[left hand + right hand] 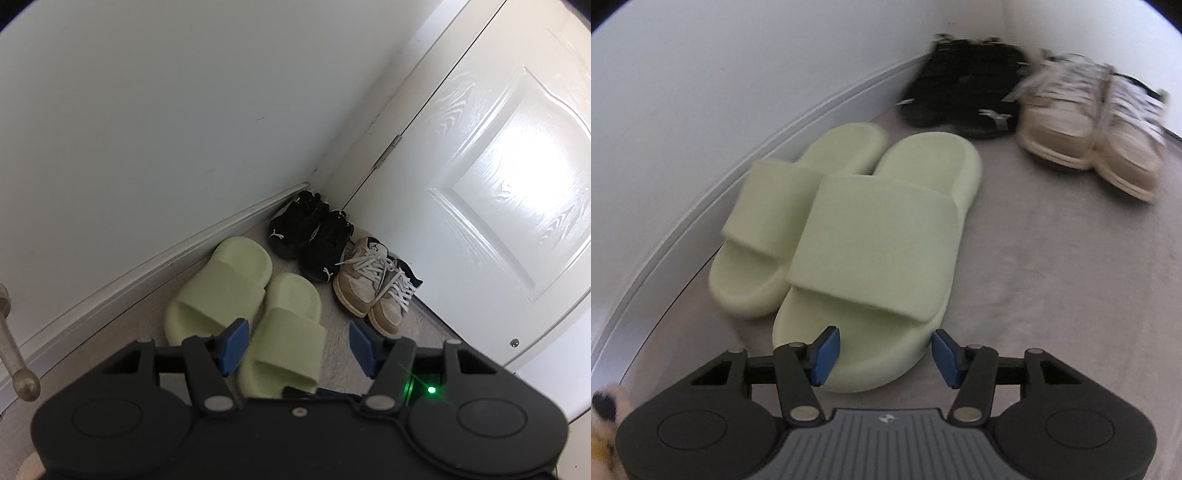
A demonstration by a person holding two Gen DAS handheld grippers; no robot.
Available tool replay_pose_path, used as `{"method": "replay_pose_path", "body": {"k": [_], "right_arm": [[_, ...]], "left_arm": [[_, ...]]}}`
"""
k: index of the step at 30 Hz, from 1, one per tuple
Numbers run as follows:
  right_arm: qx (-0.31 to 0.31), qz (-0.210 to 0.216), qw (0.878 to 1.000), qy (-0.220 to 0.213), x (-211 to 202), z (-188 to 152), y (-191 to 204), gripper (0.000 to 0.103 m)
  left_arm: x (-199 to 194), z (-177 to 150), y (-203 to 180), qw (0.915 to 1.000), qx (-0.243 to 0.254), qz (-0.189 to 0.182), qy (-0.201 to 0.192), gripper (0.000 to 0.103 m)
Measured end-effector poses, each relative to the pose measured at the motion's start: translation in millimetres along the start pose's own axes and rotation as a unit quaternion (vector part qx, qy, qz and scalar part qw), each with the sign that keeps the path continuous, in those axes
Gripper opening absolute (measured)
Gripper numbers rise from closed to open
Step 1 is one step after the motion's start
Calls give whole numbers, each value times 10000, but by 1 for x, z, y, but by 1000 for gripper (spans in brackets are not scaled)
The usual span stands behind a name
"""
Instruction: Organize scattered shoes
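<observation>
Pale green slides: two, a pair side by side near the skirting board — far slide (221, 284), near slide (284, 332).
Black trainers: two, a pair touching in the far corner — far trainer (291, 225), near trainer (327, 247).
Beige lace-up sneakers: two, a pair touching by the door at right — left sneaker (360, 284), right sneaker (389, 306).
Shoes in all: six, three pairs.
Doors: one, white panelled door (498, 184).
Hinges: one hinge (388, 151).

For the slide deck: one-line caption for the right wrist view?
Right gripper at the near green slide, black sneakers and tan sneakers behind.
</observation>
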State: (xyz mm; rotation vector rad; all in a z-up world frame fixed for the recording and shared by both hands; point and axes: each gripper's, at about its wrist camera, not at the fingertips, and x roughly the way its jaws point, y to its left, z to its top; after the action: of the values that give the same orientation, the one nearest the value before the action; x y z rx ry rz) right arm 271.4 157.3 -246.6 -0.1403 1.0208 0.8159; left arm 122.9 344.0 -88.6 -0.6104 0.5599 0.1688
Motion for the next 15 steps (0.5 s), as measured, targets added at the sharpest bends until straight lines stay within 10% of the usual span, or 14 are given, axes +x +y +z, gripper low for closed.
{"method": "replay_pose_path", "body": {"k": [8, 11, 15], "right_arm": [[-77, -278, 9996, 12, -12, 4, 4, 56], [-315, -339, 9989, 31, -16, 4, 11, 25], [-58, -76, 9998, 191, -9, 10, 4, 23]], "left_arm": [[-7, 0, 2, 9999, 60, 51, -95, 61], [-6, -2, 6, 10000, -29, 67, -59, 61], [-7, -2, 7, 9999, -59, 54, -74, 61]]}}
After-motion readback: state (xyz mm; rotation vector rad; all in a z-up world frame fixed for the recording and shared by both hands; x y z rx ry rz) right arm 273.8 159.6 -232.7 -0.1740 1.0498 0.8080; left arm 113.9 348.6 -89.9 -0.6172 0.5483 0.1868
